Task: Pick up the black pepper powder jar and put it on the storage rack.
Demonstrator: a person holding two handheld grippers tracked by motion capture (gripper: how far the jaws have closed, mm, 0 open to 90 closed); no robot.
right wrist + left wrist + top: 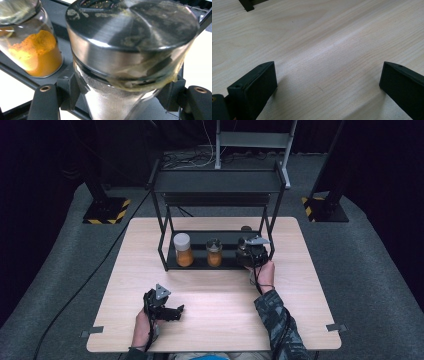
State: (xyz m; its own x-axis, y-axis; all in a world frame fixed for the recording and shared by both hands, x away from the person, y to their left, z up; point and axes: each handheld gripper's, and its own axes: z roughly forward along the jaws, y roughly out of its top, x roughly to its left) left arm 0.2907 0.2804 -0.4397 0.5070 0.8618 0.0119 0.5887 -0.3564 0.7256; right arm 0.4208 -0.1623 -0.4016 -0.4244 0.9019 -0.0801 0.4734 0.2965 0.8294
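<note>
A glass jar with a brushed steel lid holds pale grey powder, and my right gripper is shut on its glass body just under the lid. In the high view the right gripper reaches into the right end of the lower shelf of a black rack, hiding the jar. My left gripper rests low over the front left of the wooden table. Its jaws stand wide open over bare wood, with nothing between them.
Two jars of orange powder stand on the lower shelf: a white-lidded one at the left and a smaller one in the middle, close beside the held jar. The rack's uprights and top shelf hem in the right gripper.
</note>
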